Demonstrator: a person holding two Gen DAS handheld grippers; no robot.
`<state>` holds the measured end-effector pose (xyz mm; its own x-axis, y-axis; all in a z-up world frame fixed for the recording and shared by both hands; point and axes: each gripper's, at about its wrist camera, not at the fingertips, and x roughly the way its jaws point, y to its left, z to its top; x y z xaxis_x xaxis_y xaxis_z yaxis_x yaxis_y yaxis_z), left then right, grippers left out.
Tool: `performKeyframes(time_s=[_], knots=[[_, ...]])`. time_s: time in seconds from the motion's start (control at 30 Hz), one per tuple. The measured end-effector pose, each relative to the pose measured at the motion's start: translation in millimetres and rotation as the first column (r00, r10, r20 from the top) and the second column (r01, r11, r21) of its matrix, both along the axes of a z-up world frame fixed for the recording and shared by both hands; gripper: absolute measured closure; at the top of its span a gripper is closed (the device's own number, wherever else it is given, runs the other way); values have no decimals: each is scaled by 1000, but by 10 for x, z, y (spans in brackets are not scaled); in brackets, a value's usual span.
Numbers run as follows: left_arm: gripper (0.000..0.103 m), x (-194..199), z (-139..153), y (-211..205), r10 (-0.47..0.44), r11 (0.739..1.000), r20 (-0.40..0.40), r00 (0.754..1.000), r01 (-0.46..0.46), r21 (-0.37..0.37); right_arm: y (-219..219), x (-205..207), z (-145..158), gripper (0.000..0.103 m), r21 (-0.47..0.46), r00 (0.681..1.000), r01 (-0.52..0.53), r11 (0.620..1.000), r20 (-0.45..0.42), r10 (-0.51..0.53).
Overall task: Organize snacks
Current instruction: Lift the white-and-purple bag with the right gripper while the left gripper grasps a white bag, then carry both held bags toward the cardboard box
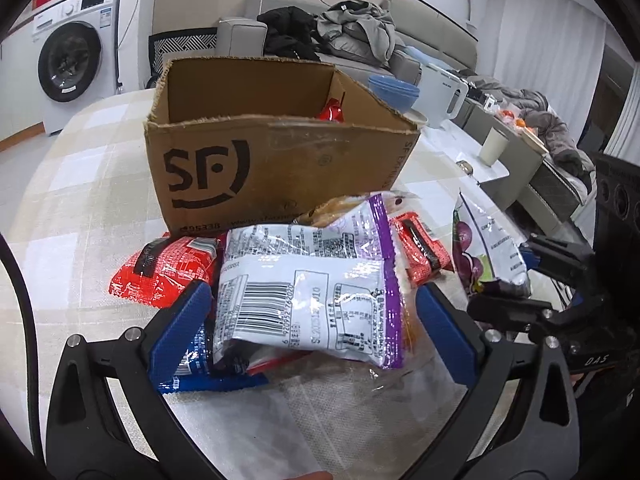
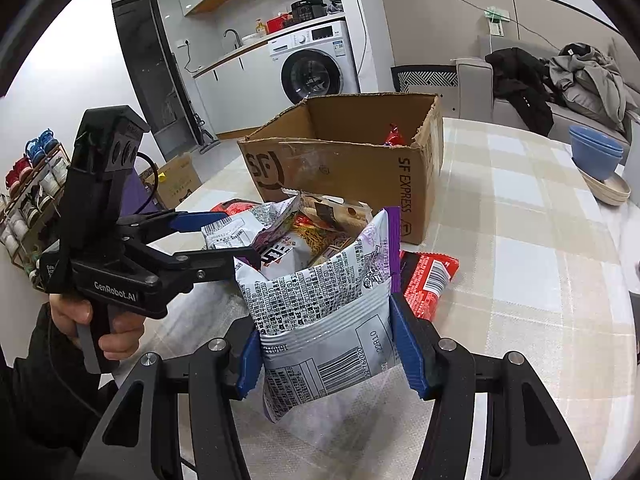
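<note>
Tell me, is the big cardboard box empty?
Not empty. The cardboard box stands open on top, and a shiny red snack wrapper shows inside near its far corner. What else is in there cannot be seen.

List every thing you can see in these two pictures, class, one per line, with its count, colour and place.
cardboard box: one, brown, on the table, behind the snacks
red packets: three, red, two on the table, one inside the box
purple-edged bags: two, white and purple, one lying on the pile, one upright in the right tool
blue packet: one, blue, under the pile
bowls: stacked, blue, far table edge
cup: one, white, right of the box
washing machine: one, white, by the wall
left tool: open around the lying bag
right tool: shut on the upright bag
left hand: grips the left tool's handle
</note>
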<state>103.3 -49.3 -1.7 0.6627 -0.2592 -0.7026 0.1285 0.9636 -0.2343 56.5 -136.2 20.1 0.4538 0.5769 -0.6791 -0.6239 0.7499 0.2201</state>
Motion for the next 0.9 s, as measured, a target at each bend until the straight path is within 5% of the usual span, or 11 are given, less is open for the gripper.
performKeyframes(time_s=[0.23,0.6,0.9], knots=[[20,39,-48,65,17,999,3,1000,-17,-31,12,4,-10,45,-4,1000,-5,1000,-3,5],[50,3,-55,24,23,999,21,1000,-24,49,14,5,-9,45,-6,1000,-3,1000,-5,3],[58,-109,55,31,25,997,55,998,-29,77,24,15,-14,45,-5,1000,-3,1000,-5,3]])
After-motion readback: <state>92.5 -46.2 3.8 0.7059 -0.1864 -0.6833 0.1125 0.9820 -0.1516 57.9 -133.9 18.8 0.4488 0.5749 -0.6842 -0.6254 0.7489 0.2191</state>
